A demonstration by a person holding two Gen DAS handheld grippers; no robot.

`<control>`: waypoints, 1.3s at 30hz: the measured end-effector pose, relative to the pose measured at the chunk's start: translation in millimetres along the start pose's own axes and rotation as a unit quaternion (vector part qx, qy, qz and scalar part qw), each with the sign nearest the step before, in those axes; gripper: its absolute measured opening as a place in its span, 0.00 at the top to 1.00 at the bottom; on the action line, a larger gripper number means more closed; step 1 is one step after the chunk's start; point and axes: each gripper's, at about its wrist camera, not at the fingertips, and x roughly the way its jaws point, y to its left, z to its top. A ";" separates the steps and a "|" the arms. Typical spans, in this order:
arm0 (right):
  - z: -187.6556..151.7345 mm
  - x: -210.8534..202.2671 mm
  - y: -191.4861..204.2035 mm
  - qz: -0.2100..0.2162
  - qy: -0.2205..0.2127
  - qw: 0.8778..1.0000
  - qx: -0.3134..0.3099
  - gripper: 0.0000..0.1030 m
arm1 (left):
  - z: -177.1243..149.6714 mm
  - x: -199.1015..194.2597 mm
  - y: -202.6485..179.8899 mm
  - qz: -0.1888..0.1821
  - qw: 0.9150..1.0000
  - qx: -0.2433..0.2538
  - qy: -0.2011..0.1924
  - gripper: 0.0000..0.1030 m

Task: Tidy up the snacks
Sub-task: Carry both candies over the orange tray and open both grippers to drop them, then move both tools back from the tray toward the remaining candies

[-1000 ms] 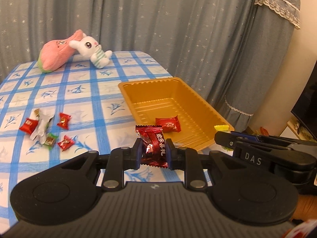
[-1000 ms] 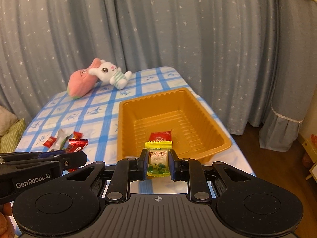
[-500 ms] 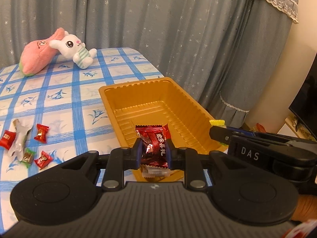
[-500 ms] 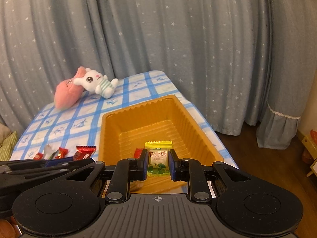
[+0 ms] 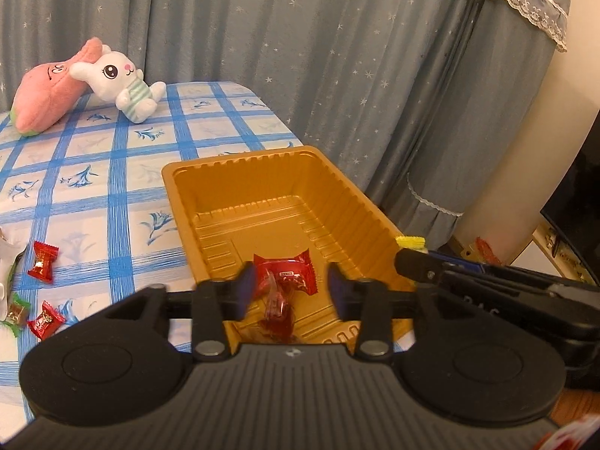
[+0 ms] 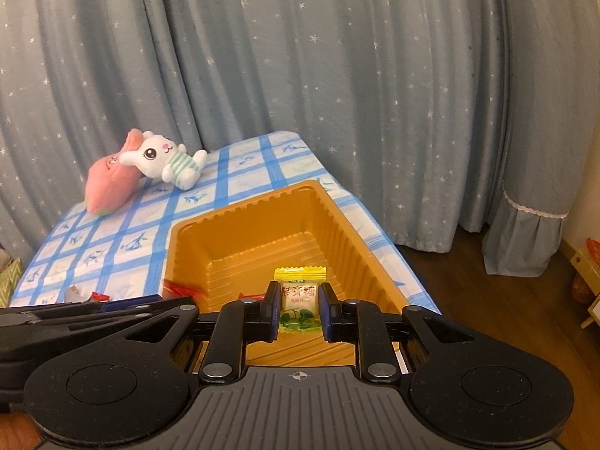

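An orange plastic tray [image 5: 195,202] sits on the blue-checked tablecloth; it also shows in the right wrist view [image 6: 187,240]. My left gripper [image 5: 288,292] is open above the tray's near end. Below it a dark red candy [image 5: 277,311] lies blurred in the tray beside a red wrapped candy [image 5: 292,272]. My right gripper [image 6: 299,309] is shut on a yellow-and-white candy [image 6: 299,298] above the tray's near end. Its tip with the yellow wrapper [image 5: 410,242] shows at the tray's right rim in the left wrist view.
Several red and green candies [image 5: 43,268] lie on the cloth left of the tray. A pink plush [image 5: 45,93] and a white bunny plush [image 5: 120,82] lie at the table's far end. Grey star curtains hang behind. The table's right edge drops to a wooden floor [image 6: 487,300].
My left gripper has moved over the tray and opened, and the dark red candy has dropped from it into the tray. My right gripper has moved closer over the tray, still holding its candy.
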 end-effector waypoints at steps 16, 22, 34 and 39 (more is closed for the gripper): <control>0.3 3.7 8.6 0.018 0.005 1.000 0.003 0.79 | -26.9 -42.6 36.6 0.044 0.999 -0.020 -0.010 0.62; 6.4 10.0 -1.3 0.051 0.007 0.997 0.060 0.43 | -31.9 -57.3 48.1 0.059 0.998 -0.034 -0.011 0.55; -16.9 -37.1 11.2 0.039 0.008 0.998 0.054 0.38 | -50.5 -104.0 69.0 0.082 0.994 -0.060 -0.026 0.47; -29.6 -51.4 37.5 0.052 0.016 0.998 0.026 0.38 | -58.7 -125.5 75.7 0.095 0.993 -0.064 -0.034 0.45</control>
